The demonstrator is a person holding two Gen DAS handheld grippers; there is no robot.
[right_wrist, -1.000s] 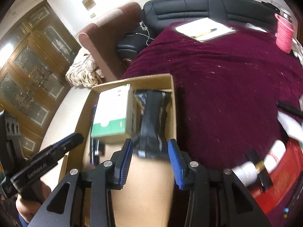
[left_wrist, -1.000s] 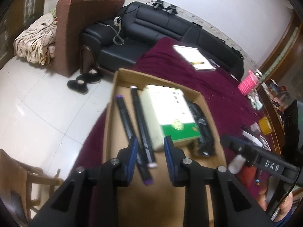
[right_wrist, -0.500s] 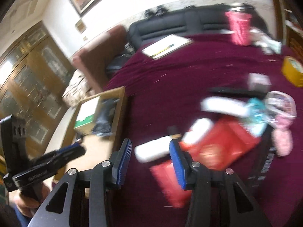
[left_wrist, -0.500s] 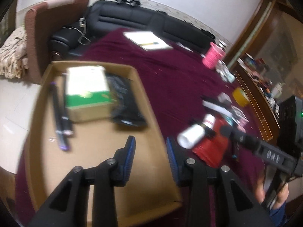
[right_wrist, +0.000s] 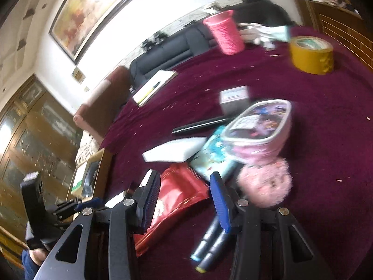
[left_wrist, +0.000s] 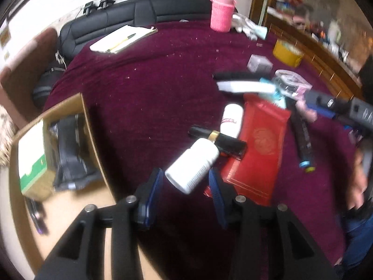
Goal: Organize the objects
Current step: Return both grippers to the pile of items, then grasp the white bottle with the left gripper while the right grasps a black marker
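A maroon velvety cloth [left_wrist: 144,88] is covering the whole table, speckled with pale crumbs; everything below is placed against the cardboard box [left_wrist: 93,140] sitting at the cloth's left edge. Inside the box a green-and-white carton [left_wrist: 31,158] and a black pouch [left_wrist: 71,154] are lying side by side. Right of the box, loose clutter is lying in a heap — a white bottle [left_wrist: 193,165], a black tube with a gold band [left_wrist: 219,140], a red packet [left_wrist: 258,144], markers [right_wrist: 209,242], a pink zip case [right_wrist: 261,130] and a fluffy pink thing [right_wrist: 265,184]. Farther from the box, a pink knitted cup [left_wrist: 221,14], a yellow tape roll [right_wrist: 311,54] and a notepad with a pen [left_wrist: 123,38] are sitting near the far side. Behind the table a black leather sofa [left_wrist: 130,16] is running along a white wall; a framed painting [right_wrist: 93,11] is hanging above. The left gripper [left_wrist: 185,183] is hanging over the white bottle, jaws just having been widening, nothing clamped — pads apart from the bottle. The right gripper [right_wrist: 185,191] is hovering over the red packet, jaws released, having eased wider, holding nothing.
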